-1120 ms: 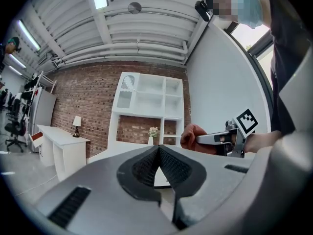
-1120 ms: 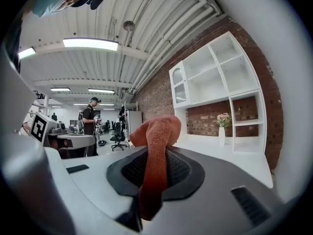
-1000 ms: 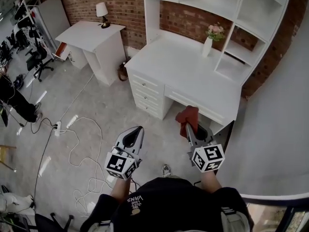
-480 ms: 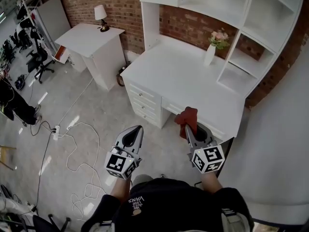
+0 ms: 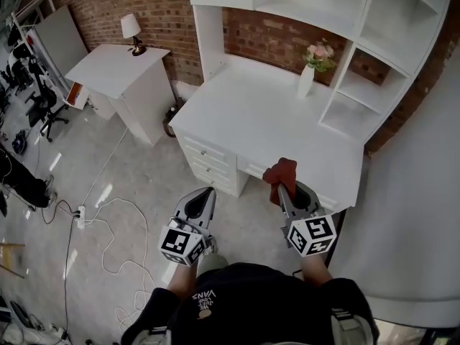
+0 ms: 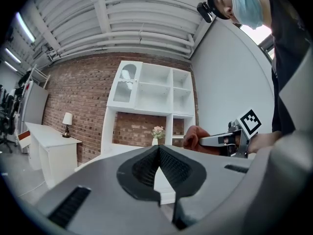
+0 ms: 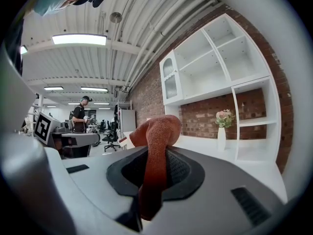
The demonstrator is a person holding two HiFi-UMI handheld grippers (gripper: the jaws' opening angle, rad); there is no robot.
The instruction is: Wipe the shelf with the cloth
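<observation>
**Wipe not yet begun**

Your right gripper (image 5: 282, 187) is clamped on the rust-red knitted cloth (image 5: 281, 171), held over the front edge of the white worktop (image 5: 244, 113). Your left gripper (image 5: 206, 192) is closed on nothing, above the floor.

Vase (image 5: 306, 81) w/ flowers (image 5: 320, 52), lamp (image 5: 131, 29) on side table (image 5: 108, 63), floor cable (image 5: 105, 165)
</observation>
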